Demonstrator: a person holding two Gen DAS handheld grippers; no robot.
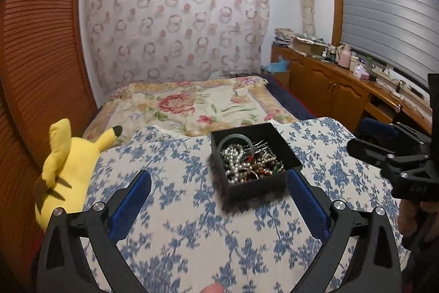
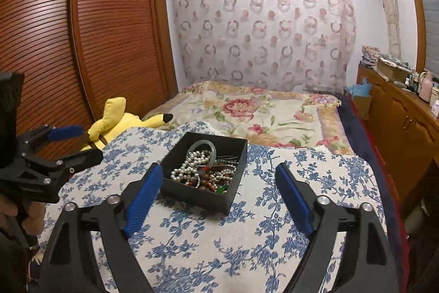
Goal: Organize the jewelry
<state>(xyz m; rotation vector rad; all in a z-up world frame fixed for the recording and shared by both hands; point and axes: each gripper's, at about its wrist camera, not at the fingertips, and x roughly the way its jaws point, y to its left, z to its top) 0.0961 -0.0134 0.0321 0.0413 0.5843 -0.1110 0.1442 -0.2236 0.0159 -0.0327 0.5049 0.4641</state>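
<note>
A black open box (image 1: 258, 188) (image 2: 192, 197) sits on a blue-flowered cloth (image 1: 192, 224) (image 2: 219, 243) on the bed. It holds a tangle of pearl strands (image 1: 236, 161) (image 2: 189, 164), a pale green bangle (image 1: 233, 139) (image 2: 203, 146) and coloured beads. My left gripper (image 1: 219, 177) is open just short of the box, its right blue pad beside the box's near right corner. My right gripper (image 2: 219, 168) is open too, its left pad by the box's near left corner. Neither holds anything. Each gripper appears in the other's view: right gripper (image 1: 362, 136), left gripper (image 2: 85, 142).
A yellow plush toy (image 1: 68, 161) (image 2: 118, 122) lies at the cloth's left edge against a louvred wooden wardrobe (image 1: 41, 45). A flowered bedspread (image 1: 192, 103) lies beyond the box. A wooden cabinet (image 1: 329, 89) with clutter on top runs along the right wall.
</note>
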